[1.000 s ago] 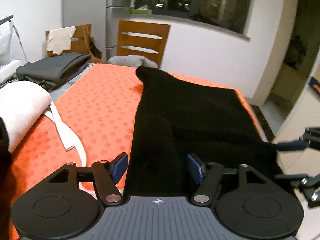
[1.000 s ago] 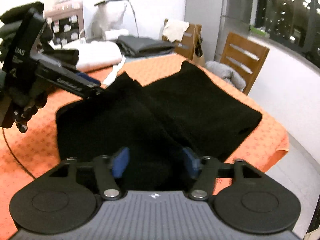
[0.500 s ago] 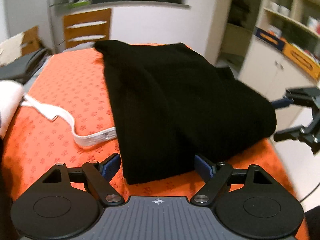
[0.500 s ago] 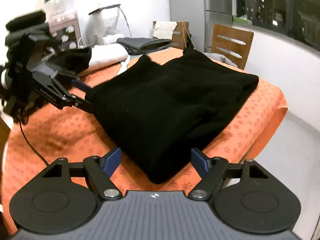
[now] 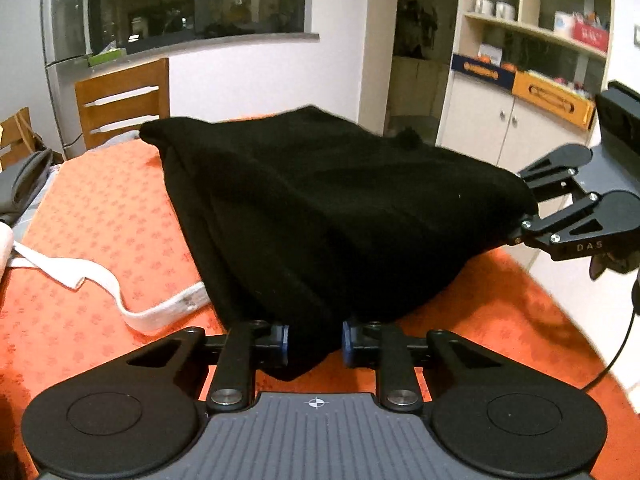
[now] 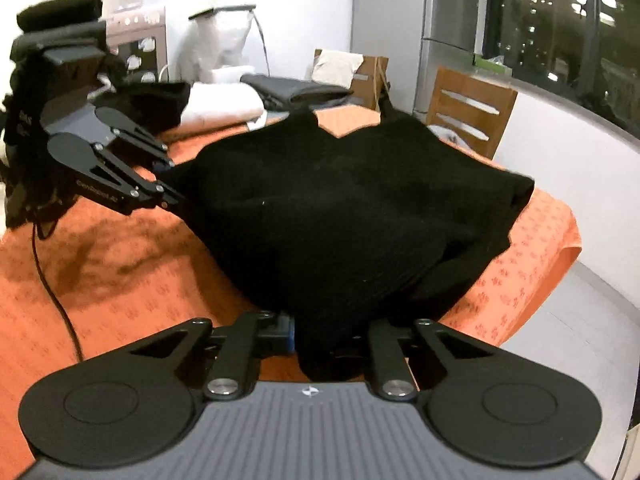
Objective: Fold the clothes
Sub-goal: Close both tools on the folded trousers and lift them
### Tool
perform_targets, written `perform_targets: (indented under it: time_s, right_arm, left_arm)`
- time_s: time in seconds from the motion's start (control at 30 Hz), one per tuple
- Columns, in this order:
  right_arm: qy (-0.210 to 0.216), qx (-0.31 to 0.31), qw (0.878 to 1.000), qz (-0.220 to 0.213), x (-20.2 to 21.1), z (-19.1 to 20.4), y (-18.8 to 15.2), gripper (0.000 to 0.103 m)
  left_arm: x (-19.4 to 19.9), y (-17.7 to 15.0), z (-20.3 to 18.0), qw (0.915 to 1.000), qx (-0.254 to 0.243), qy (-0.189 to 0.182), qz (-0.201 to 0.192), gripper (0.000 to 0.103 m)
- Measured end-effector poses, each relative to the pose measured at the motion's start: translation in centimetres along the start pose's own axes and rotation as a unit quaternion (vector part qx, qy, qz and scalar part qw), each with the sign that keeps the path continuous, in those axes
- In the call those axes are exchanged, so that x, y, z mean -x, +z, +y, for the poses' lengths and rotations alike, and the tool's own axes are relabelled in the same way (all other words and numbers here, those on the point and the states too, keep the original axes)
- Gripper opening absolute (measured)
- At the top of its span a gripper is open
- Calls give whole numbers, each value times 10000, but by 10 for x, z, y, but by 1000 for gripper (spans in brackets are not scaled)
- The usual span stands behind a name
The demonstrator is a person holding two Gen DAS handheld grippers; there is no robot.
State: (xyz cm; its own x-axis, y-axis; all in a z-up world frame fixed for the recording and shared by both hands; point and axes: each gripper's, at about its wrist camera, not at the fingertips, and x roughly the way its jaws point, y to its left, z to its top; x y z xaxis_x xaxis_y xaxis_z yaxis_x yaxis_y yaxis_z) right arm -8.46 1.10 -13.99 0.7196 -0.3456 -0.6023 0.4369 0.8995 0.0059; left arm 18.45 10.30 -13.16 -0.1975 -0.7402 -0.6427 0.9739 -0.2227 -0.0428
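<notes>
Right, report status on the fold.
Left gripper and right gripper closing on near corners of black knit garment. Garment on orange tablecloth. White strap alongside.

the left gripper (image 5: 314, 340) has a grey ribbed body with a small crosshair mark, two round black discs, black linkage arms with silver screw heads, and blue pads on its fingertips (image 5: 283, 342). the right gripper (image 6: 328, 338) is built alike, with one blue pad showing. seen from the side, it bears white "das" lettering and a thin black cable (image 5: 618, 344).
</notes>
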Motion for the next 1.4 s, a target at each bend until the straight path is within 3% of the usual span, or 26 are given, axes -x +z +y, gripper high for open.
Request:
perform_targets:
  time_s: [0.23,0.47,0.63,0.87,1.1,1.3,1.4]
  right_arm:
    - [283,-206,9994,-24,48,9,20,15]
    - [959,-539,9936,269,105,35,7,15]
    - [1172,-780,9897,261,124,33,8,15]
    - [1271,-1001,9867,-163,116,-16,44,15]
    - [1208,-1249,9839,-421,78,-82,89,16]
    - [1072,-1906,9740,-593,19,-150,117,16]
    - [960,-2128,9712,-467,-22,-183,121,16]
  left_arm:
    - [49,1,-14,9990,345,-242,-153,24]
    - [108,-15,-59,9966,793,-232,-33,23]
    - [120,-9,-70,9917,1272,-166,56,23]
    - [104,40,-40,9830,1820,-3,-256,23]
    - [65,93,-3,9766,2087,178,-481,22]
    - [9,135,36,9727,2200,364,-637,21]
    - [-28,146,57,9713,2271,445,-541,21]
